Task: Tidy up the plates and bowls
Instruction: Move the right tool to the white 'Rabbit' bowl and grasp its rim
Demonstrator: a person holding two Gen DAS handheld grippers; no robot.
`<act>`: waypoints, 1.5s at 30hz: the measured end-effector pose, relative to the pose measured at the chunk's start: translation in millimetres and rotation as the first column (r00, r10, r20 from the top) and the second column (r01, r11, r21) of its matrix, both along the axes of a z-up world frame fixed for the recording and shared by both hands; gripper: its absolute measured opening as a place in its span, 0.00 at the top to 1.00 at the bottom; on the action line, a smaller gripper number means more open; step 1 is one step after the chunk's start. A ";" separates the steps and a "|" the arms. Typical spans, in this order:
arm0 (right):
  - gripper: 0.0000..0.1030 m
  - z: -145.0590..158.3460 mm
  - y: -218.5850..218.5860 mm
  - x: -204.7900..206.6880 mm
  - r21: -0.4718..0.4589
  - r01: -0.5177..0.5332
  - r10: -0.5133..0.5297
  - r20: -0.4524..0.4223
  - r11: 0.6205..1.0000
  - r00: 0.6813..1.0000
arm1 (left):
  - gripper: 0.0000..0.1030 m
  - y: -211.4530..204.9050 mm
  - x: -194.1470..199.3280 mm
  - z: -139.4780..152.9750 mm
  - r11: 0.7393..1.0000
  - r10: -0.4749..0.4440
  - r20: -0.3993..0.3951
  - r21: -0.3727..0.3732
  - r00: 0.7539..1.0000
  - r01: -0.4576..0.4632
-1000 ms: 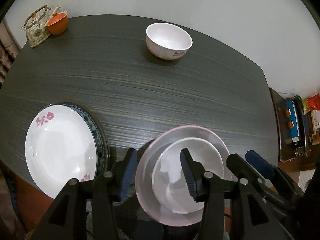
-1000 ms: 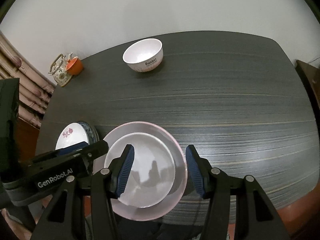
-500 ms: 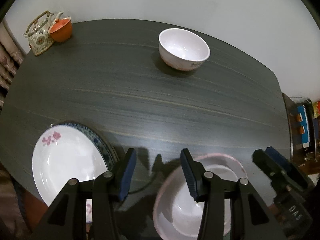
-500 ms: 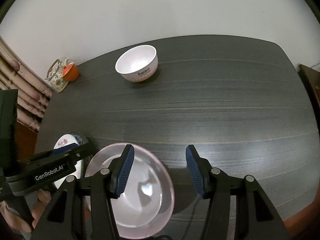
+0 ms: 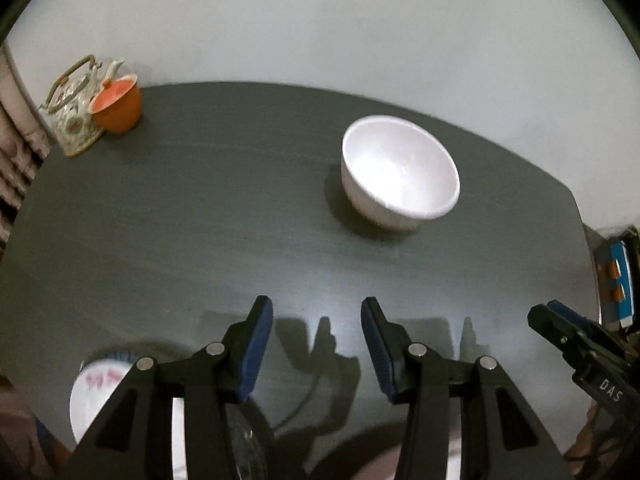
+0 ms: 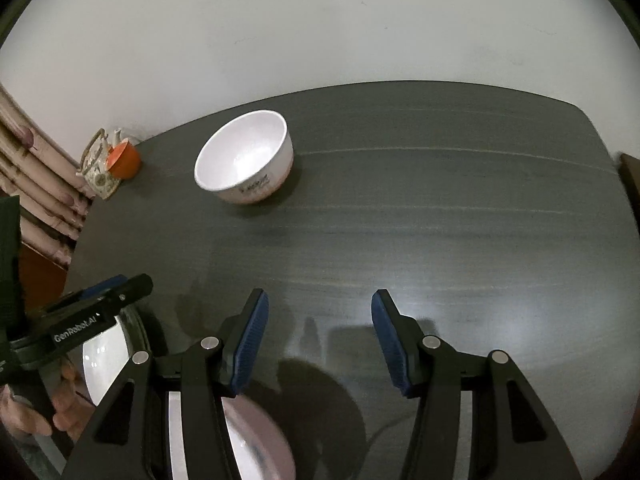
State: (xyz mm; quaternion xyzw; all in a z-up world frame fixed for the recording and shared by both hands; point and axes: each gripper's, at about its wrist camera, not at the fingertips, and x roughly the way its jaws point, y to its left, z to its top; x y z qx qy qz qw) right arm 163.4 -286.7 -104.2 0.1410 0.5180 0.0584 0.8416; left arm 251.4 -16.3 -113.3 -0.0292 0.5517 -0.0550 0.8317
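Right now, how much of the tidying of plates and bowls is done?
Partly done, it seems. The flowered plate lies on a blue-rimmed plate, and the pink plate sits at the near edge. Nothing is in hand: the left gripper and right gripper are both open and empty. The white bowl stands alone mid-table, not yet dealt with.

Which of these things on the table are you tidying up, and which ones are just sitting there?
Part of the job:
- white bowl, alone in the middle of the table
- flowered plate, stacked on a blue-rimmed plate at the near left edge
- pink-rimmed plate, at the near edge

Just sitting there:
- patterned teapot, far left corner
- orange cup, touching the teapot
- dark table itself
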 end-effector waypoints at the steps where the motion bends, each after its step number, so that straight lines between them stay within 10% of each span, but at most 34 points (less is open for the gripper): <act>1: 0.50 -0.2 -2.6 8.3 0.014 -0.004 0.004 0.008 1.000 1.000 | 0.54 0.6 8.4 -0.6 1.000 0.007 -0.001 -0.018 1.000 -0.007; 11: 0.50 -6.0 -8.4 83.4 0.074 -0.013 0.014 -0.017 0.997 1.000 | 0.54 3.7 72.6 -11.4 0.986 0.081 -0.066 -0.141 0.995 -0.089; 28: 0.50 -44.0 30.6 149.6 0.069 -0.037 0.045 -0.118 0.997 0.992 | 0.55 -7.1 108.9 -58.6 0.987 0.085 -0.179 -0.123 0.980 -0.108; 36: 0.72 -58.0 35.9 155.4 0.122 -0.031 0.048 -0.140 0.992 0.989 | 0.84 -21.6 107.8 -57.1 0.983 0.047 -0.171 -0.168 0.984 -0.076; 45: 0.77 -55.4 36.2 143.9 0.142 -0.009 0.031 -0.152 0.990 0.988 | 0.85 -35.5 90.4 -43.4 0.987 0.035 -0.180 -0.148 0.983 -0.062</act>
